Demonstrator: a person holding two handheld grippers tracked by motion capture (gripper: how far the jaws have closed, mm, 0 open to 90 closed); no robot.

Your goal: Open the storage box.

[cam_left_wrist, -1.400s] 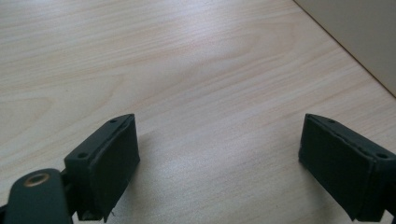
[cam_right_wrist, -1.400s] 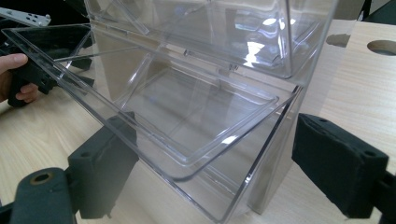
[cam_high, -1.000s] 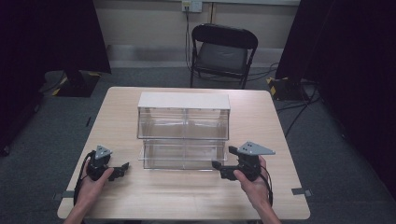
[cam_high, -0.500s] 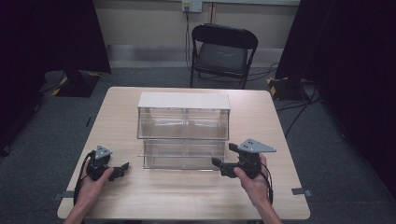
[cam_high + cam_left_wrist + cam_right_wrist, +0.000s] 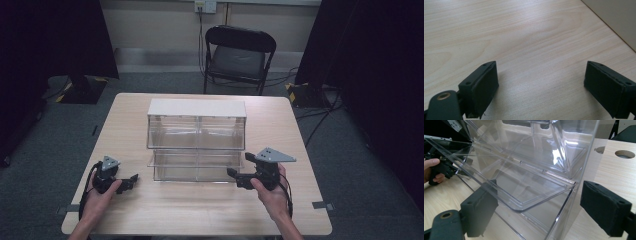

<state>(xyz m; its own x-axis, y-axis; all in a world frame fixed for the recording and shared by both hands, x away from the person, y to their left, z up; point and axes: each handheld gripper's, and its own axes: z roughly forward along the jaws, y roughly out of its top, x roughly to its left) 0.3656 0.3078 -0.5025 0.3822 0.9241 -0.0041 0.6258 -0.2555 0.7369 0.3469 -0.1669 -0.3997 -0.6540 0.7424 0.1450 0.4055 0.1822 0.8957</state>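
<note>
A clear plastic two-tier bin cabinet [image 5: 196, 135] with a white top stands mid-table. My left gripper [image 5: 131, 181] rests on the table off the cabinet's front left corner, held by a hand. In the left gripper view it [image 5: 541, 85] is open over bare wood, nothing between its jaws. My right gripper [image 5: 234, 175] sits at the cabinet's front right corner, pointing left along the lower tier. In the right gripper view it [image 5: 549, 212] is open, with the clear lower tier [image 5: 531, 195] close ahead and its corner edge lined up between the jaws. Whether they touch is unclear.
The wooden table [image 5: 200, 215] has bare room along its front and sides. A black folding chair [image 5: 239, 55] stands behind it. Round holes [image 5: 624, 154] show in the tabletop beyond the cabinet. The other hand and its gripper [image 5: 439, 168] appear through the plastic.
</note>
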